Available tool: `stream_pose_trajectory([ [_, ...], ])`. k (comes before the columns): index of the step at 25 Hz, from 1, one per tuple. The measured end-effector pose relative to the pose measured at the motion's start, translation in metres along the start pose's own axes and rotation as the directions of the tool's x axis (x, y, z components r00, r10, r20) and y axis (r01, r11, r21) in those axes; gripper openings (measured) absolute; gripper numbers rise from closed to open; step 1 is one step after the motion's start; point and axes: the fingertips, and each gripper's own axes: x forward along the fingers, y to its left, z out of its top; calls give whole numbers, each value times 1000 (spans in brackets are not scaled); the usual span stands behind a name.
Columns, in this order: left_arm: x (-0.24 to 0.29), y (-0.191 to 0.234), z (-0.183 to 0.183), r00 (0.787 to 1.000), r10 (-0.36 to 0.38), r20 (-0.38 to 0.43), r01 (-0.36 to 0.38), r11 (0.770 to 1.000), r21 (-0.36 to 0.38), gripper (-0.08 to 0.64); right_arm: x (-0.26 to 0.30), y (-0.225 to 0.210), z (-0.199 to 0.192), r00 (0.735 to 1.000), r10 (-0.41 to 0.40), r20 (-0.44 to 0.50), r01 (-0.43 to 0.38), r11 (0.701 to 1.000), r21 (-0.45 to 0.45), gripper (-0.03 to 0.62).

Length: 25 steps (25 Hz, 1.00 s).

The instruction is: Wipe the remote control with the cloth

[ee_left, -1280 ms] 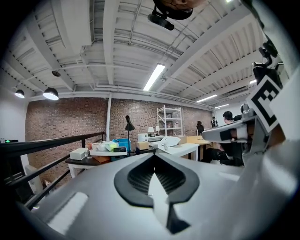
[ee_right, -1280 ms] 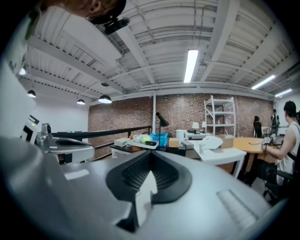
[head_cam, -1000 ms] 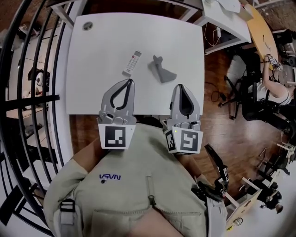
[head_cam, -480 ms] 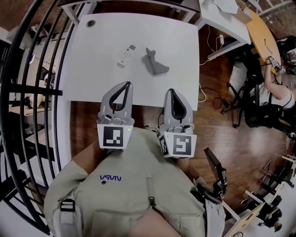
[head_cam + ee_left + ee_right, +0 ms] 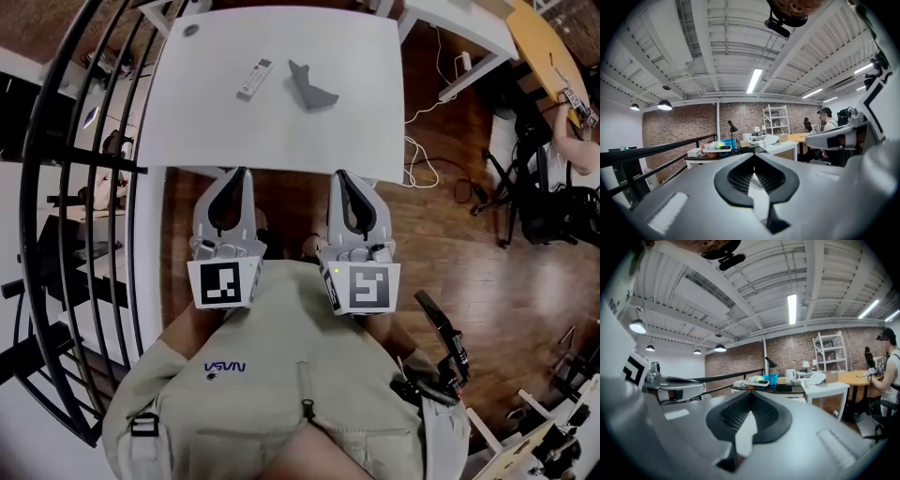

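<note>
A white remote control (image 5: 254,78) lies on the far part of the white table (image 5: 281,141). A crumpled grey cloth (image 5: 311,87) sits just right of it, apart from it. My left gripper (image 5: 240,173) and right gripper (image 5: 338,175) are held side by side close to the person's chest, with their tips at the table's near edge, well short of both things. Both are shut with nothing between the jaws. The left gripper view shows the left gripper (image 5: 753,157) with its tips touching, aimed level across the room. So does the right gripper view for the right gripper (image 5: 751,394). Neither of these views shows the remote or the cloth.
A black railing (image 5: 84,187) curves along the left. Wooden floor (image 5: 450,253) lies right of the table, with white cables (image 5: 422,173) on it. More tables (image 5: 459,19) and a seated person (image 5: 572,141) are at the far right.
Both grippers have drawn back from over the table to its near edge. The table, remote and cloth have slid up and away in the head view. The jaws stayed shut.
</note>
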Motion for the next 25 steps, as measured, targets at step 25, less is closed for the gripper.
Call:
stream_pose_trajectory([
  [25, -54, 44, -8, 996, -77, 40, 82, 987, -139, 5, -25, 80, -1, 994, -105, -14, 105, 994, -10, 2],
])
